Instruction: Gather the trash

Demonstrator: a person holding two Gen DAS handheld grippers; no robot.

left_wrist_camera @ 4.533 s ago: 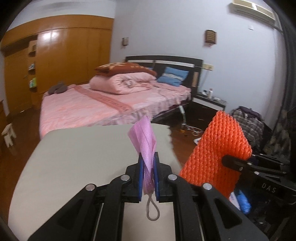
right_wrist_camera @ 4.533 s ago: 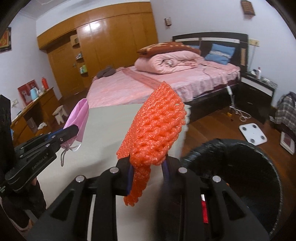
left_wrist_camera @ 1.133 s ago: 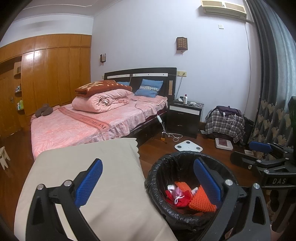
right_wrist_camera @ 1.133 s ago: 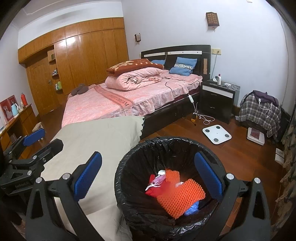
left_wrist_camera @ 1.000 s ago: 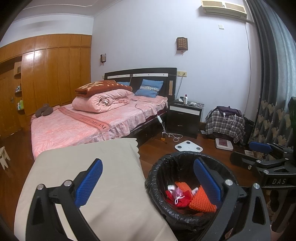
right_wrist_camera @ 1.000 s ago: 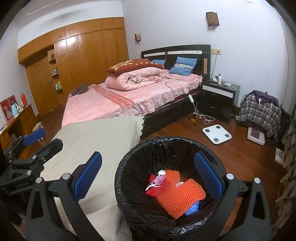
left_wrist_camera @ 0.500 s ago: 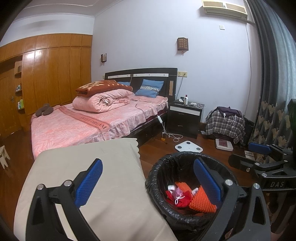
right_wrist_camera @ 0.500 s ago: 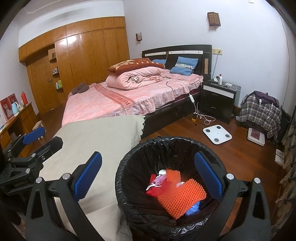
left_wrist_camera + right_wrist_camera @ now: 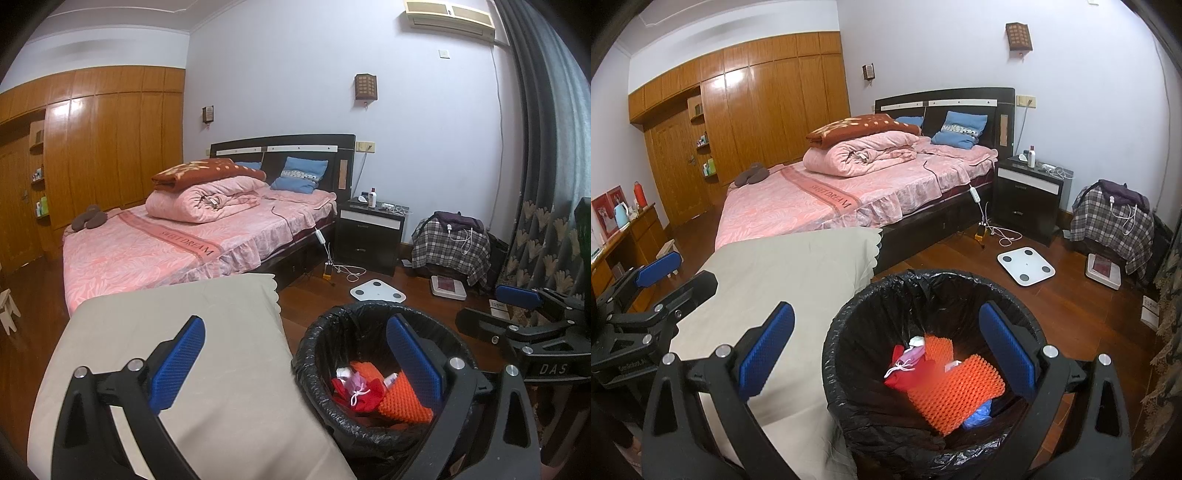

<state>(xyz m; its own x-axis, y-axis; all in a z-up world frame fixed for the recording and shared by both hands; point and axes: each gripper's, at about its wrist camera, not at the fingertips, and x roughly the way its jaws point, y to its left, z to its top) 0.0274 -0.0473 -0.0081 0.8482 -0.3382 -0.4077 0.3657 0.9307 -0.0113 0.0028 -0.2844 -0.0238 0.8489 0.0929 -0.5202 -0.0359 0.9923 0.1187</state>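
"SWEET DREAM" printed on pink bed runner [image 9: 192, 245]. "DAS" marked on right gripper [image 9: 517, 306] body; other lettering illegible.

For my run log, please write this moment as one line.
left gripper: open, empty | right gripper: open, empty | orange foam net: in trash bin | pink mask: in bin

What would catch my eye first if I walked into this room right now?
Probably the black-lined trash bin in the foreground, with bright orange foam netting lying inside. Behind it, the pink bed fills the room's middle, and blue-padded grippers, left gripper and right gripper, gape open.
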